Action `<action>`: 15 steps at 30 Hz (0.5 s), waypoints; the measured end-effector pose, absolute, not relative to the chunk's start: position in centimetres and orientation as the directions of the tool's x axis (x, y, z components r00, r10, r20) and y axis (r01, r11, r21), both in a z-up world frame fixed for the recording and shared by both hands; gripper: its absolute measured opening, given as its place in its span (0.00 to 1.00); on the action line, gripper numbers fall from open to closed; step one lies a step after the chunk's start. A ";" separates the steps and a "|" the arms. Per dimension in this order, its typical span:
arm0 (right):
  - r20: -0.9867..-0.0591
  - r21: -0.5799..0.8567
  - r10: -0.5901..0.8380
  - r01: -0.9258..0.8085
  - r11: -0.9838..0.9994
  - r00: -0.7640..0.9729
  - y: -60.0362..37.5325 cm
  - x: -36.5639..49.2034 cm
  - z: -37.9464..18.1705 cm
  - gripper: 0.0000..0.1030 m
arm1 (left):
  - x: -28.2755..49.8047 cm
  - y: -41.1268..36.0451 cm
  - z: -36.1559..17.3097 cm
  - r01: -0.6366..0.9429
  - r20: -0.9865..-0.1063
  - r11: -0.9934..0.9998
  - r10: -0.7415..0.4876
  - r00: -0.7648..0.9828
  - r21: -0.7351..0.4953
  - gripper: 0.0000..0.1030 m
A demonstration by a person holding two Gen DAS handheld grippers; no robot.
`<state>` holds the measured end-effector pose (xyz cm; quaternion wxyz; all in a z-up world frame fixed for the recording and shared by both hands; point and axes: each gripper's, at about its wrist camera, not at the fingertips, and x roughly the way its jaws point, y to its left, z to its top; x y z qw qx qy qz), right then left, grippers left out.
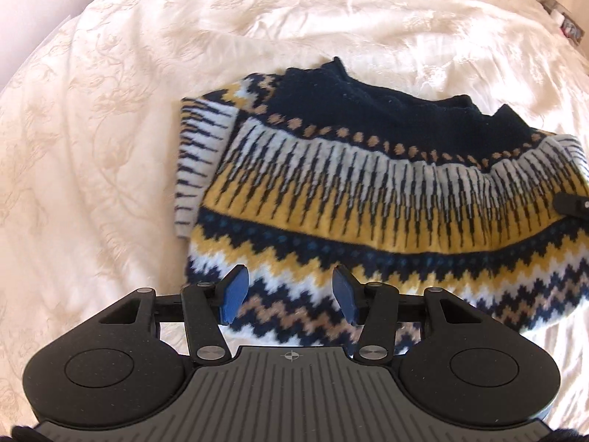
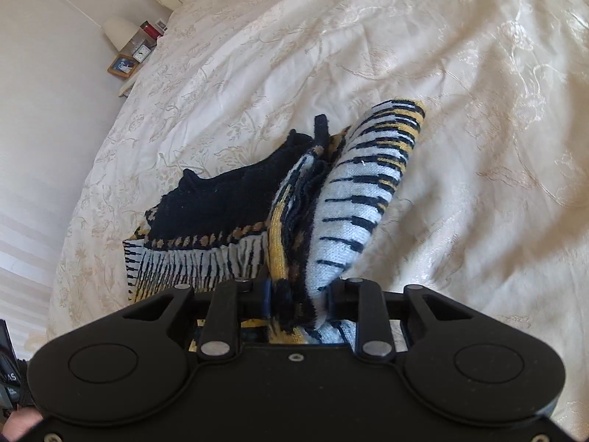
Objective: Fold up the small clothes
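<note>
A small knitted sweater (image 1: 368, 191) with navy, yellow, white and tan patterns lies on a cream bedspread (image 1: 110, 147). One striped sleeve is folded in along its left side. My left gripper (image 1: 291, 294) hovers open over the sweater's zigzag hem, its blue pads apart with nothing between them. In the right wrist view, my right gripper (image 2: 300, 300) is shut on a bunched fold of the sweater (image 2: 353, 202), and the striped sleeve stands lifted above the bed. The fingertips are hidden by the cloth. A black tip of the right gripper (image 1: 572, 204) shows at the sweater's right edge.
The bedspread (image 2: 441, 73) spreads wide around the sweater. A bedside table with a lamp (image 2: 117, 31), a clock (image 2: 141, 52) and a framed picture (image 2: 122, 66) stands at the far left. A wall runs along that side.
</note>
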<state>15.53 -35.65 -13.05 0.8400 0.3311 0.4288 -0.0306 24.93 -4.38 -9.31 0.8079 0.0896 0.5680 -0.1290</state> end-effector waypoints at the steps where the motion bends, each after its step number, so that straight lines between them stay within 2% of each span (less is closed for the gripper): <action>1: -0.743 0.518 0.226 0.327 0.790 0.631 -34.7 16.0 -12.3 0.35 | 24.9 -3.3 -9.2 0.300 -0.942 0.954 -0.111 0.318 -0.011 0.48; 8: -0.737 0.478 0.207 0.281 0.832 0.644 -28.2 19.1 -9.1 0.33 | 24.4 2.8 -8.9 0.245 -0.952 0.968 -0.122 0.281 -0.051 0.48; 15: -0.733 0.482 0.235 0.243 0.842 0.639 -21.7 23.2 -9.2 0.32 | 24.9 7.5 -9.4 0.241 -0.957 0.969 -0.125 0.261 -0.061 0.48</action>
